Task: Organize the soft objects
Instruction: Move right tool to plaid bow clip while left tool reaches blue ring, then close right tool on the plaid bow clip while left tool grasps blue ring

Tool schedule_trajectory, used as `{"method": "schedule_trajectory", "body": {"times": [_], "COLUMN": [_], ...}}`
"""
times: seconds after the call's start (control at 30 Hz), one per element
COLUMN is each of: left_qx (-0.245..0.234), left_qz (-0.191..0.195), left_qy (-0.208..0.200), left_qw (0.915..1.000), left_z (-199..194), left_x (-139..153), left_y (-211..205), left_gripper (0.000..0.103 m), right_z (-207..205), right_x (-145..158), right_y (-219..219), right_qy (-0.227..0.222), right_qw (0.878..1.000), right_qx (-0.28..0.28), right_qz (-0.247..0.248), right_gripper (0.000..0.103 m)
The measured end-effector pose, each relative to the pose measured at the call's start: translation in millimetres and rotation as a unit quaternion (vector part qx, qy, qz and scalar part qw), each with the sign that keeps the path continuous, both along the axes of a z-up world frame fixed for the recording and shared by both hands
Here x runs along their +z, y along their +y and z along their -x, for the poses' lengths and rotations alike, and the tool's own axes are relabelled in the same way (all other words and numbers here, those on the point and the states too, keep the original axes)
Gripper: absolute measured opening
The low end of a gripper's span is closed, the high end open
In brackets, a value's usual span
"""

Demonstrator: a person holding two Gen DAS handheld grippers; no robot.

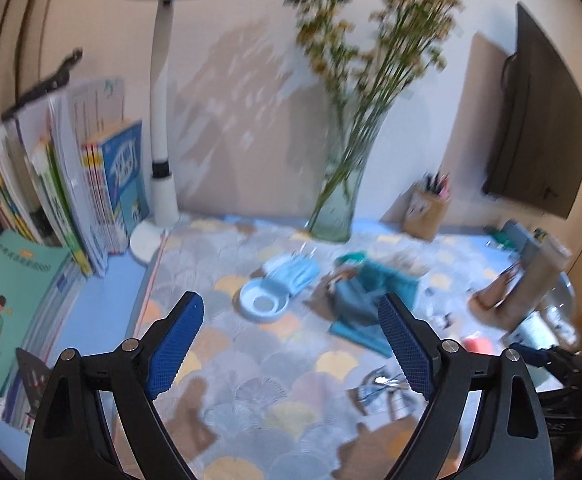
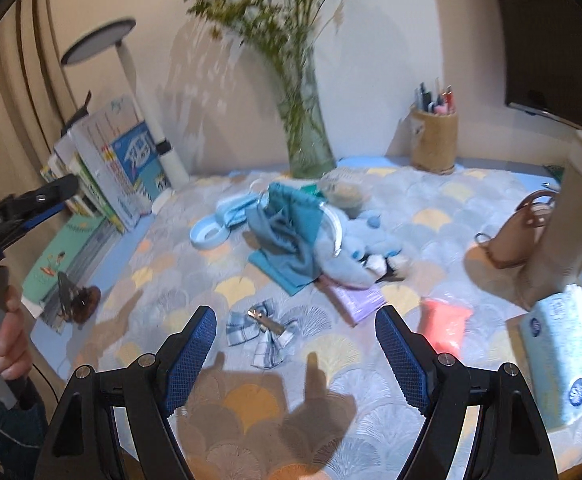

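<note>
1. Evidently nothing is sorted yet: teal cloth (image 2: 287,236), plush toy (image 2: 351,256) and face masks (image 2: 231,208) lie heaped at frame centre.
2. Left gripper (image 1: 291,344) and right gripper (image 2: 295,354) both gape wide, empty.
3. Counted: one plaid bow (image 2: 265,332), one pink packet (image 2: 445,324), one tissue pack (image 2: 563,356).

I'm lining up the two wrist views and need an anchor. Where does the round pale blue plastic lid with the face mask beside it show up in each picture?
Left wrist view: the round pale blue plastic lid lies mid-frame, just above the gap between the open fingers.
Right wrist view: the lid sits left of centre, left of the teal cloth pile.
Shared landmark: the clear glass vase of yellow flowers behind it.
</note>
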State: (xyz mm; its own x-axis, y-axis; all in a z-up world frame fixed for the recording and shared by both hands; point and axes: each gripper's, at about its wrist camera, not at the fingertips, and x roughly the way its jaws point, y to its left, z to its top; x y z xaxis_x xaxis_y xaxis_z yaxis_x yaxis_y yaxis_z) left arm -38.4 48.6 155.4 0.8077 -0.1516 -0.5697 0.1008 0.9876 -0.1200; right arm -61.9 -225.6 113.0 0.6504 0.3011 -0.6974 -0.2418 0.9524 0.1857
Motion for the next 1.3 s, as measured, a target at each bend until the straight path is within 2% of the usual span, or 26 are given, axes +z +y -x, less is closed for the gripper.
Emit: {"method": "schedule_trajectory", "body": {"times": [0.27, 0.5, 0.63, 0.93, 0.97, 1.07, 1.17, 1.3], "left_qx": [0.004, -0.003, -0.001, 0.003, 0.004, 0.015, 0.009, 0.008], "left_qz": [-0.016, -0.038, -0.046, -0.069, -0.072, -0.101, -0.09, -0.065], "left_qy": [0.075, 0.126, 0.136, 0.145, 0.147, 0.142, 0.134, 0.135], "left_qw": [0.9971, 0.9913, 0.9896, 0.987, 0.9865, 0.9846, 0.9869, 0.9886], "left_z": [-55, -109, -126, -153, -155, -156, -149, -128], "left_x": [-64, -116, -131, -139, -140, -144, -142, -138], "left_y": [3, -2, -6, -24, -25, -28, -25, -17], "left_gripper": [0.088, 0.088, 0.088, 0.087, 0.079, 0.064, 0.06, 0.058], "right_z": [-27, -51, -59, -66, -66, -64, -59, -52], "right_x": [-40, -90, -98, -104, -104, -104, -102, -97], "right_y": [26, 43, 47, 72, 75, 79, 79, 72], "right_qy": [0.039, 0.112, 0.102, 0.08, 0.079, 0.067, 0.058, 0.053], "right_qw": [0.998, 0.99, 0.992, 0.992, 0.991, 0.991, 0.99, 0.992], "right_qx": [0.043, 0.085, 0.078, 0.079, 0.079, 0.075, 0.082, 0.083], "right_qz": [0.011, 0.005, 0.021, 0.064, 0.07, 0.088, 0.094, 0.08], "right_gripper": [0.081, 0.081, 0.081, 0.081, 0.079, 0.059, 0.037, 0.021]}}
